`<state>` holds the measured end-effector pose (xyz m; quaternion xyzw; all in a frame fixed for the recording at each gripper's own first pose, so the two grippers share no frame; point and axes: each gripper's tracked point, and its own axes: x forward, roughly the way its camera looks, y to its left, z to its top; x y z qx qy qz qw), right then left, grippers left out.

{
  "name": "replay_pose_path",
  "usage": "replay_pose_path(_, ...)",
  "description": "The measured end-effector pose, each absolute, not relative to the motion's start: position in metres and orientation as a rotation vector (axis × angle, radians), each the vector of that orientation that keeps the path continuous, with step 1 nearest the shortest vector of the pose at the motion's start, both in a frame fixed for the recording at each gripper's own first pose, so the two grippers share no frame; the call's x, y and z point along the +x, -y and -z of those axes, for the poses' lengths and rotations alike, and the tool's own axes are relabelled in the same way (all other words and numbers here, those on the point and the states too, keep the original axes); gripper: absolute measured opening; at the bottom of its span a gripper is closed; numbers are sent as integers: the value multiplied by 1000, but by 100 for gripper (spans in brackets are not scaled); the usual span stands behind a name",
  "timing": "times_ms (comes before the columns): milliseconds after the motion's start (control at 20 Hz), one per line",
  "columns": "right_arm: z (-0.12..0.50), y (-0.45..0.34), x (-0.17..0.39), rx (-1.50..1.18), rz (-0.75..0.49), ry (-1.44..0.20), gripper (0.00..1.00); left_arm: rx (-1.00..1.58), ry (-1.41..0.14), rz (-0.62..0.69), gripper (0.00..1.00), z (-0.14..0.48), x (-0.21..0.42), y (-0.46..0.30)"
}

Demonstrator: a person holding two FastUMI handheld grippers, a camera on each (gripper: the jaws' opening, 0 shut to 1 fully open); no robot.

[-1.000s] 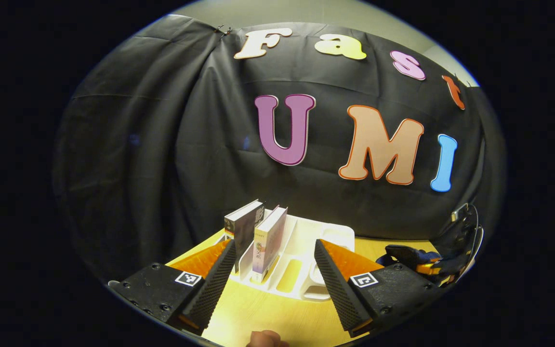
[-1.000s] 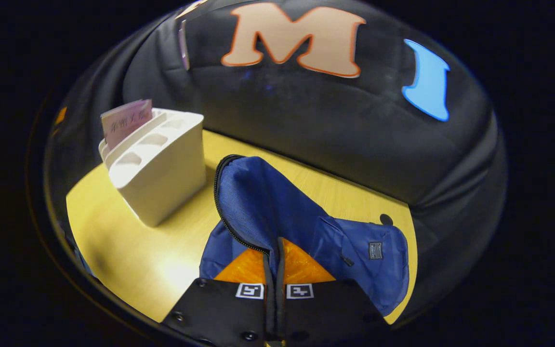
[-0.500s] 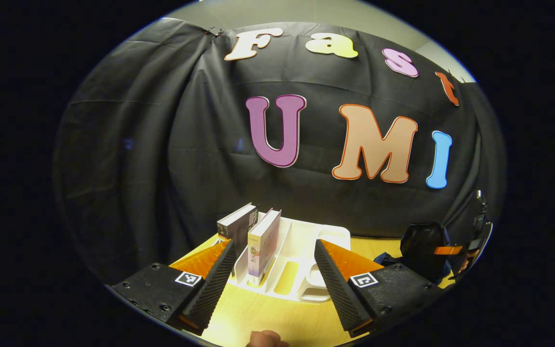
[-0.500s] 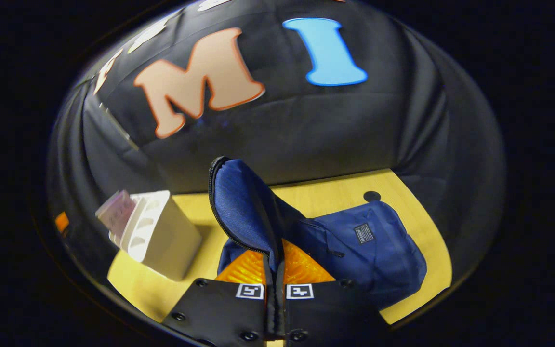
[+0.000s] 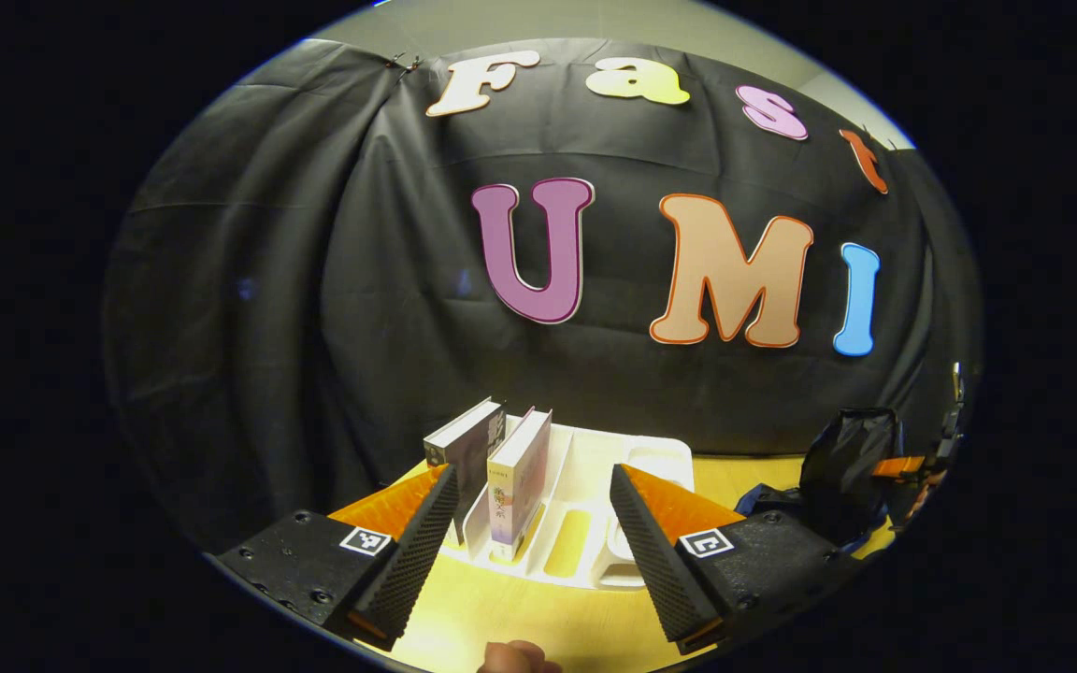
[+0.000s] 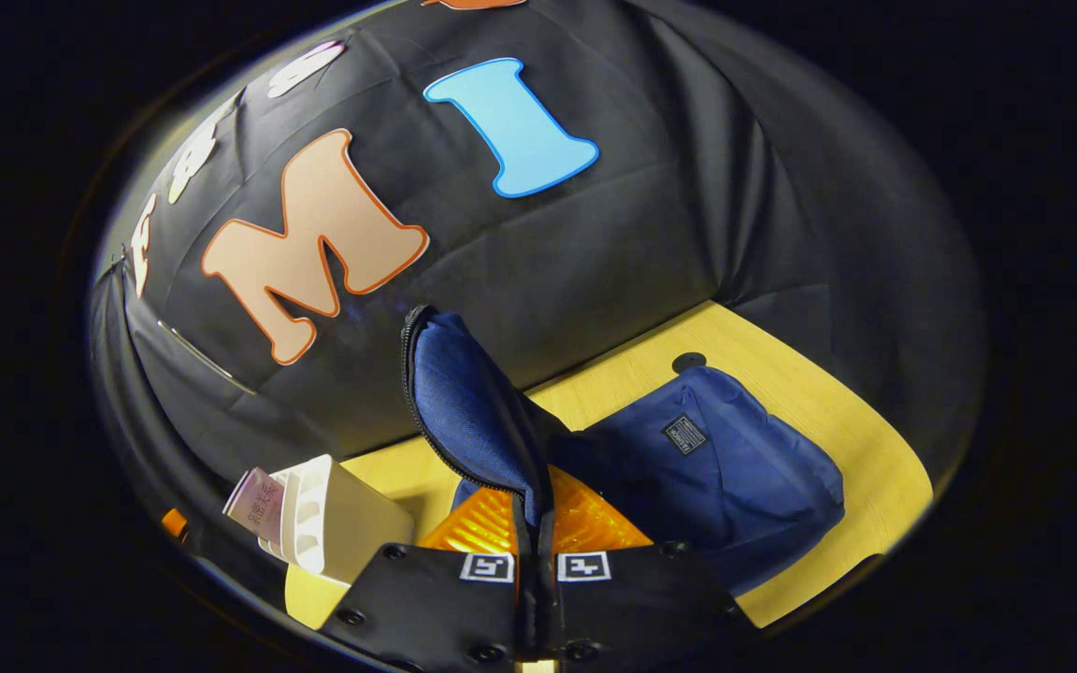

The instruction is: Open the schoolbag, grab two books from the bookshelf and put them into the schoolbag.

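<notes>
In the left gripper view my left gripper point(image 5: 531, 523) is open, a short way in front of the white bookshelf point(image 5: 637, 463). Two books stand in the shelf's left slots: a dark one point(image 5: 469, 447) and a pale one point(image 5: 520, 475). The other gripper point(image 5: 852, 458) shows far right, over the blue schoolbag point(image 5: 763, 495). In the right gripper view my right gripper point(image 6: 535, 509) is shut on the schoolbag's unzipped flap point(image 6: 464, 411) and holds it up. The rest of the schoolbag point(image 6: 725, 467) lies flat on the table. The bookshelf point(image 6: 337, 519) with a pinkish book point(image 6: 258, 491) sits lower left.
The yellow wooden table point(image 6: 819, 402) ends at the black cloth wall behind the shelf and the bag. A small dark round spot point(image 6: 688, 361) marks the table beyond the bag. A fingertip point(image 5: 512, 659) shows at the bottom of the left gripper view.
The right gripper has tilted and swung with the flap still in its fingers, so bookshelf and bag shifted in its view. The left gripper has hardly moved and stays open.
</notes>
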<state>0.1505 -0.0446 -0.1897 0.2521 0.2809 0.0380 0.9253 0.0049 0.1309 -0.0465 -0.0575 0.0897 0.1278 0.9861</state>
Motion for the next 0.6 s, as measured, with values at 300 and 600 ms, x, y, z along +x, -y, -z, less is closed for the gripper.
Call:
replay_pose_path(300,189,47,151,510,-66,-581,3,-60,-280,-255,95,70,23,-145)
replay_pose_path(600,187,46,153,504,-63,-585,3,20,-530,-163,96,106,68,-156)
